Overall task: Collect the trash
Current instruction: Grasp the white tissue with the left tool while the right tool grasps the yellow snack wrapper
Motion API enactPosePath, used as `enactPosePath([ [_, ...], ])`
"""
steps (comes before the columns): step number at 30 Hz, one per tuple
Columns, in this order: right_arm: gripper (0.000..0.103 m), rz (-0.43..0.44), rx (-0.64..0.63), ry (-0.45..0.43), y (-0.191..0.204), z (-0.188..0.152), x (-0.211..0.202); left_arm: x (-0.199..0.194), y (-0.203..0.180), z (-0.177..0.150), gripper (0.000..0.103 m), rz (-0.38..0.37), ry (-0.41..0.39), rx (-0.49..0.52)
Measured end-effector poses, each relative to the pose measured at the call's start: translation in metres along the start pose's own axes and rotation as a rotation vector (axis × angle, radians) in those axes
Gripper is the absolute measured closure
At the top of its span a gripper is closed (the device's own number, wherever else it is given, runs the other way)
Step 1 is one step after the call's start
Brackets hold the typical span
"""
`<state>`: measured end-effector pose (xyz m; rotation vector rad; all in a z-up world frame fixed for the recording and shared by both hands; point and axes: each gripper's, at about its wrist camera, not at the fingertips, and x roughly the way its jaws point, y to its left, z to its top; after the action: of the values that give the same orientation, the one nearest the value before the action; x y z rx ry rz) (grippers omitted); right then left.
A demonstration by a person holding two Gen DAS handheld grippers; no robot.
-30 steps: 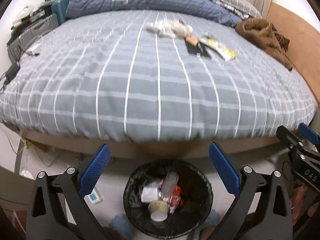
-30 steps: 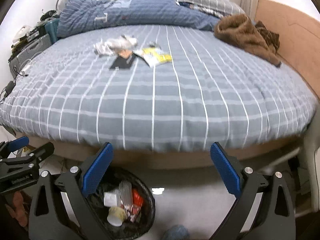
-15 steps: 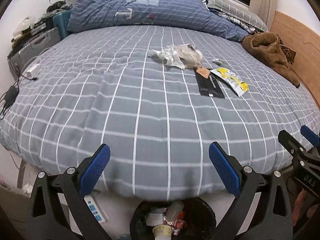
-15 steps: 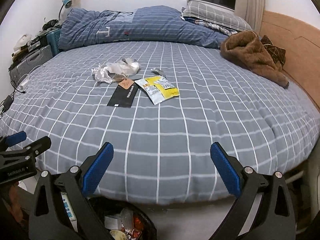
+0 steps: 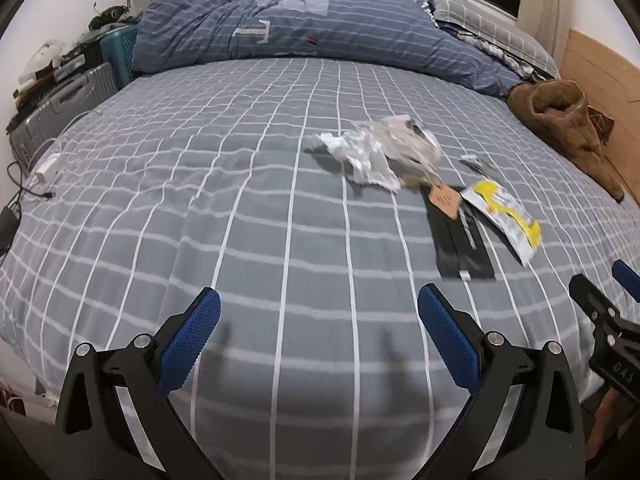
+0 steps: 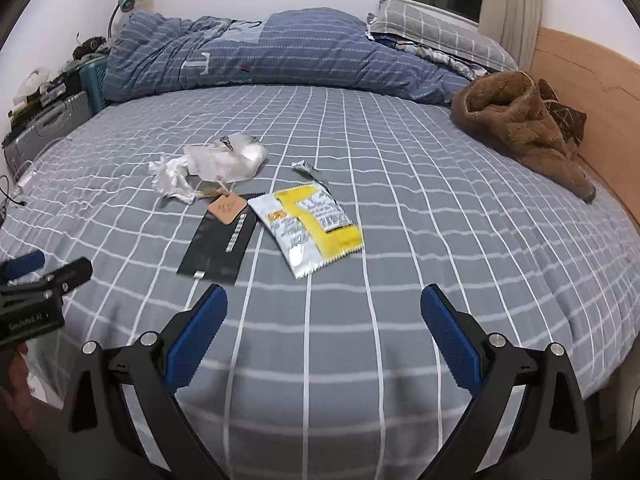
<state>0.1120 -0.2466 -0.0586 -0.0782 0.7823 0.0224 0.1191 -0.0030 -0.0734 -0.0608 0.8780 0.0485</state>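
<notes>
Trash is seen scattered on the bed [image 6: 400,184], on its grey checked sheet. A yellow wrapper [image 6: 310,226] [image 5: 505,214] lies flat nearest the right tongs [image 6: 324,330]. Just beside it, on its left in the right wrist view, a black packet [image 6: 218,246] [image 5: 460,240] is laid, with a brown tag [image 6: 226,207] [image 5: 445,200] resting on its far end. Beyond the tag, crumpled plastic [image 6: 228,158] [image 5: 404,140] and a white tissue [image 6: 172,178] [image 5: 360,156] are bunched together, touching. A small torn scrap [image 6: 306,168] [image 5: 474,162] lies just past the wrapper.

Both tongs are held spread wide above the near edge of the bed, with nothing between the blue pads. The left tongs [image 5: 318,334] are well apart from the trash, which lies ahead and to their right; the right tongs are near the wrapper and packet. Each tool is seen at the edge of the other's view.

At the far side a blue duvet [image 6: 280,56] is heaped, with a grey pillow [image 6: 436,34] behind it. A brown garment [image 6: 520,124] is piled by the wooden headboard [image 6: 592,92]. A suitcase [image 5: 60,108] stands left of the bed.
</notes>
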Motion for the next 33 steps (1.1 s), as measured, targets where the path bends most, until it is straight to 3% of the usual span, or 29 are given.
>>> enactPosePath([
  [11,0.010,-0.004,-0.005,0.047,-0.004,0.036,0.062,0.061,-0.010,0.063,0.006,0.000,-0.014,0.000],
  [24,0.010,0.044,-0.011,0.122,0.003,0.051,0.114,0.109,-0.028,0.093,0.007,0.001,0.012,0.004],
  [33,0.022,0.095,-0.021,0.176,0.008,0.054,0.129,0.127,-0.032,0.093,0.037,-0.049,0.049,0.003],
])
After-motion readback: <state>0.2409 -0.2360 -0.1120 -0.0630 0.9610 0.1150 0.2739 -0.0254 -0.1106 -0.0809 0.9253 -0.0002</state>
